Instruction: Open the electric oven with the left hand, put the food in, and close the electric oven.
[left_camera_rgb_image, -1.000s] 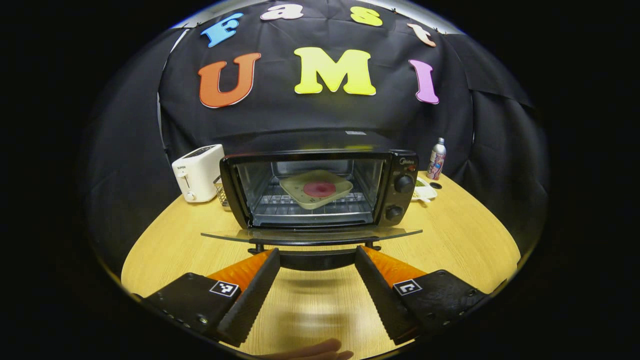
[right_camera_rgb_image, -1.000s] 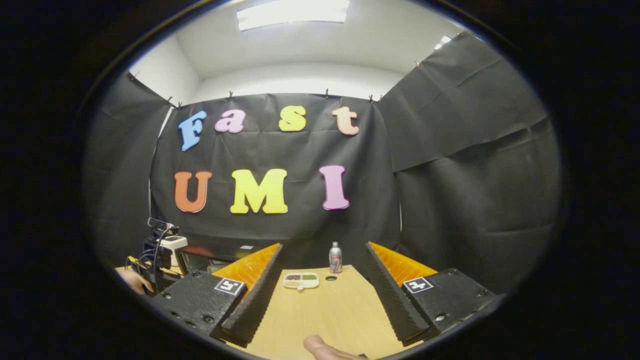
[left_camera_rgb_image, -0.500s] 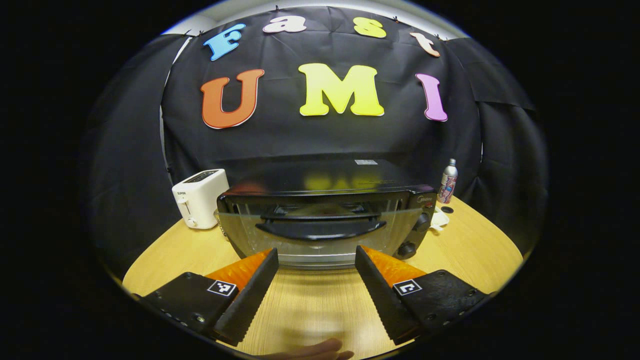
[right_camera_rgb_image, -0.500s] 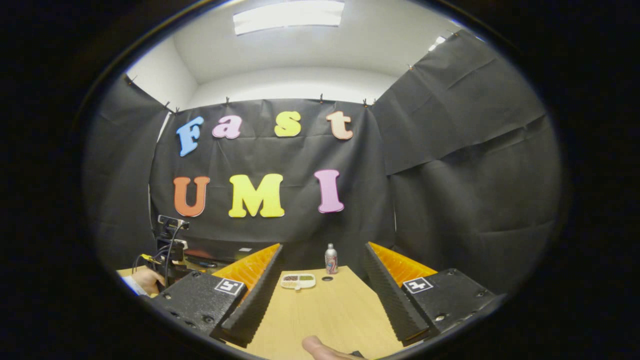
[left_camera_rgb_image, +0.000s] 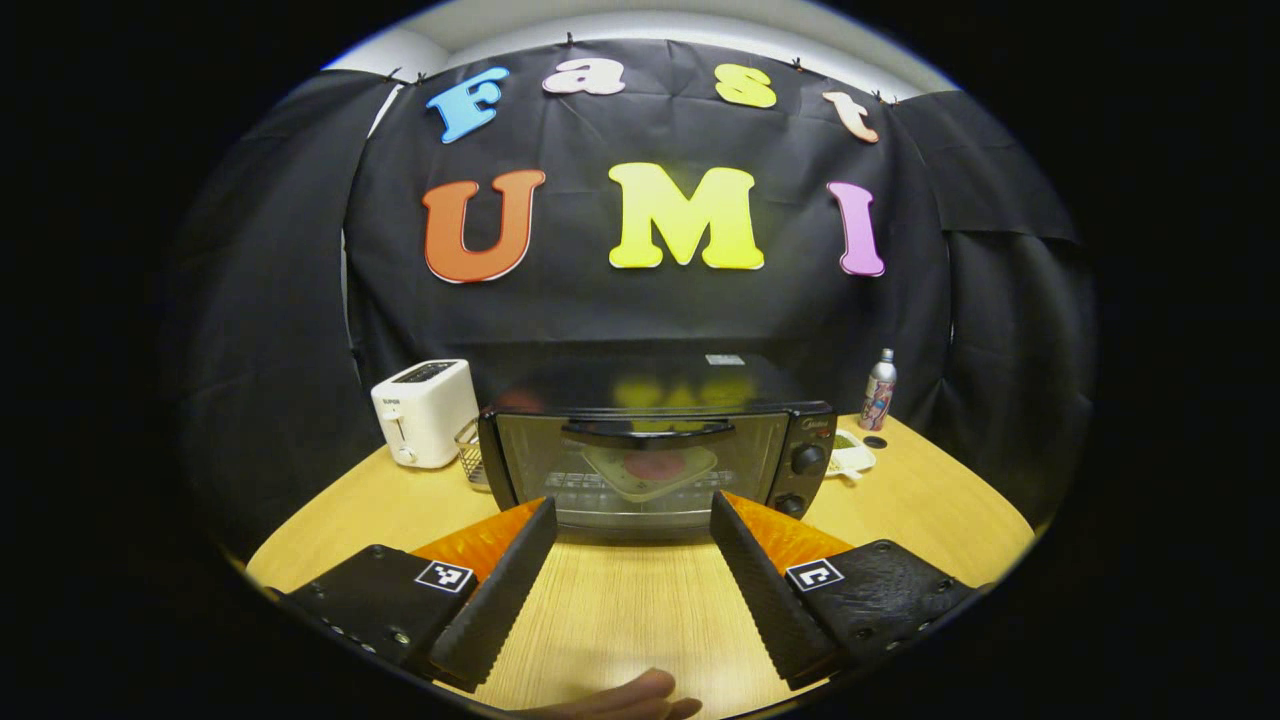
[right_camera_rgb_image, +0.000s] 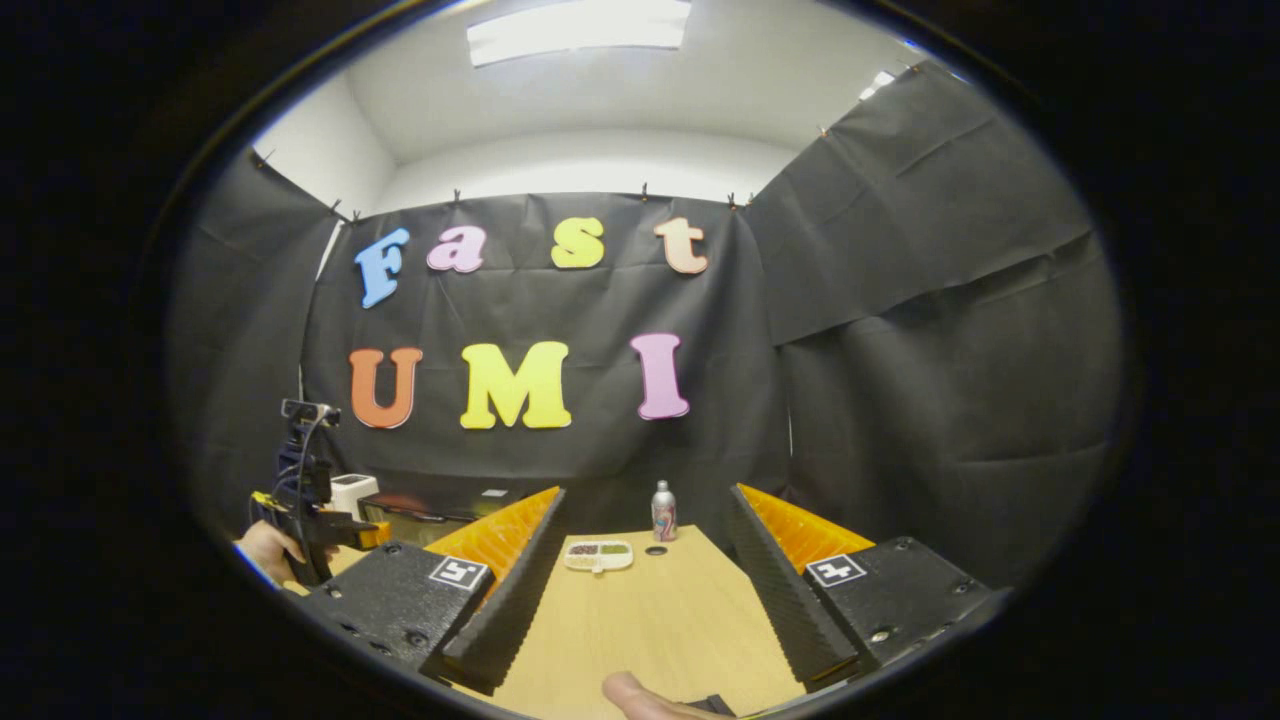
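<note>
The black electric oven (left_camera_rgb_image: 655, 463) stands on the wooden table (left_camera_rgb_image: 620, 610) with its glass door (left_camera_rgb_image: 640, 468) up and closed. Through the glass I see a pale square plate with red food (left_camera_rgb_image: 650, 468) on the rack. My left gripper (left_camera_rgb_image: 634, 505) is open a short way in front of the oven, holding nothing and touching nothing. My right gripper (right_camera_rgb_image: 645, 495) is open over the right part of the table, nothing between its fingers. In the right gripper view the left gripper's body and a hand (right_camera_rgb_image: 300, 515) appear at far left, with the oven (right_camera_rgb_image: 420, 512) behind them.
A white toaster (left_camera_rgb_image: 425, 410) and a small wire basket (left_camera_rgb_image: 472, 462) stand left of the oven. To its right lie a white divided dish (right_camera_rgb_image: 598, 556), a dark cap (right_camera_rgb_image: 656, 550) and a metal spray can (right_camera_rgb_image: 663, 511). Black cloth closes the back and sides.
The oven door swung up from flat open to fully closed. My left gripper pulled back from the oven and stayed open. The right gripper hardly moved.
</note>
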